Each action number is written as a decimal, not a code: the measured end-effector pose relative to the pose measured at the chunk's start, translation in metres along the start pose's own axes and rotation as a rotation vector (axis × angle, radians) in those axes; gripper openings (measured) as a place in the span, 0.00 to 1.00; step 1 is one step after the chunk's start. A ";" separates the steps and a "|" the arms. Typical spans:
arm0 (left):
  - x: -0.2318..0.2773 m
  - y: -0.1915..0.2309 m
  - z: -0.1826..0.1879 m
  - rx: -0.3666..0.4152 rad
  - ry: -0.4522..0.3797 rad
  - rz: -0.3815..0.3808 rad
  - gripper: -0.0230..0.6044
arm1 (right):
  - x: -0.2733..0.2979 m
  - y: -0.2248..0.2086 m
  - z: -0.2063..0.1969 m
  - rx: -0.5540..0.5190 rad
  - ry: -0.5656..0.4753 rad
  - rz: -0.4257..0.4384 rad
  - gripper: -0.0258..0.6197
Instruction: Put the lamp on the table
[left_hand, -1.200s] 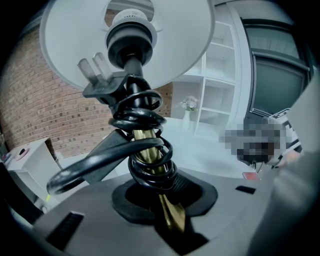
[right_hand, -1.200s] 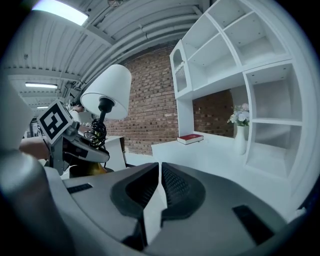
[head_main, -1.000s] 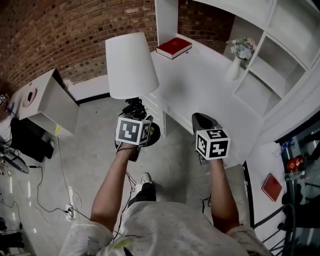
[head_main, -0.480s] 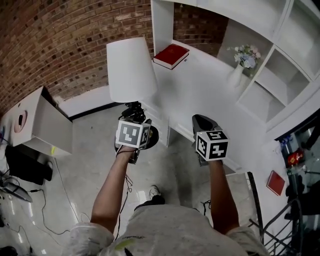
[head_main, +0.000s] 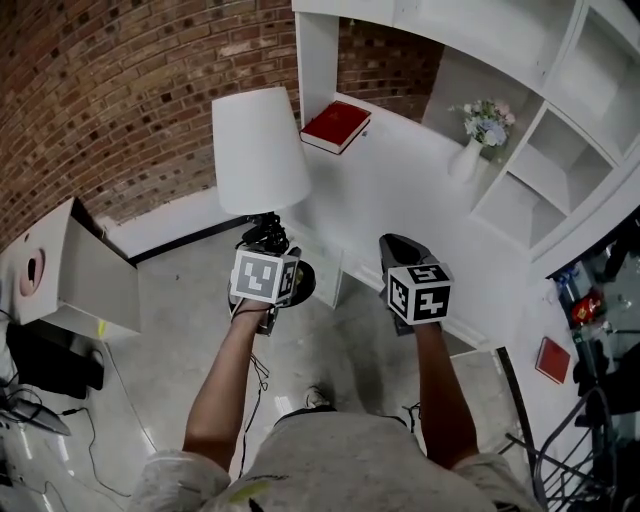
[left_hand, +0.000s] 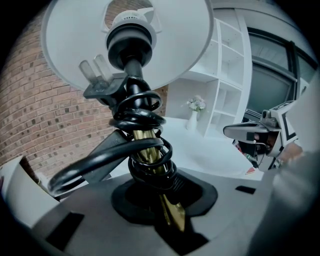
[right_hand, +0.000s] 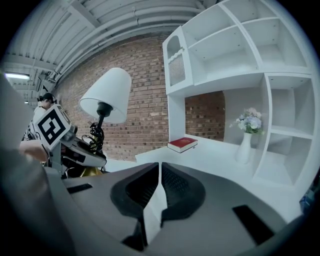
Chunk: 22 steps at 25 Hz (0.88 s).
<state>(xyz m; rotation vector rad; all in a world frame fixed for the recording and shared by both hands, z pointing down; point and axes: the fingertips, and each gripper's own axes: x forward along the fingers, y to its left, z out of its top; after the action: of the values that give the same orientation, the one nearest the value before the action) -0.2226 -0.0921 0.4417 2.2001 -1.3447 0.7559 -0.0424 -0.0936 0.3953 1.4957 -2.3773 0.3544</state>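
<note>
Left tool (head_main: 266, 240) tight on lamp (head_main: 258, 150), right tool (head_main: 400, 250) pressed together; book (head_main: 335, 126), vase (head_main: 466, 158) on table (head_main: 400, 200).

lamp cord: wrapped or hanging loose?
Wrapped. The left gripper view shows the black cord coiled round the brass stem, with the plug tucked under the shade. One loop sticks out sideways.

Person wore light grey short-sleeved shirt (head_main: 350, 465) and dark shoe (head_main: 318, 398). Left gripper (head_main: 268, 240) and right gripper (head_main: 398, 250) had smooth grey shells, black ribbed pads (right_hand: 172, 187). Each carried white cube (head_main: 263, 276) printed with black square markers.
</note>
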 end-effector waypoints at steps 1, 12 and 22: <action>0.001 0.003 0.002 0.003 -0.003 -0.001 0.20 | 0.003 0.000 0.001 0.000 0.000 -0.002 0.05; 0.006 0.024 0.008 0.004 -0.002 -0.018 0.20 | 0.020 0.009 0.014 -0.007 -0.001 -0.021 0.05; -0.001 0.046 0.001 -0.002 0.008 0.001 0.20 | 0.033 0.026 0.016 -0.001 -0.002 -0.005 0.05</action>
<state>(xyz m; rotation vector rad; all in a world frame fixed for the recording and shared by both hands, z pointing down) -0.2642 -0.1118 0.4443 2.1928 -1.3422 0.7628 -0.0815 -0.1158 0.3920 1.5027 -2.3745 0.3504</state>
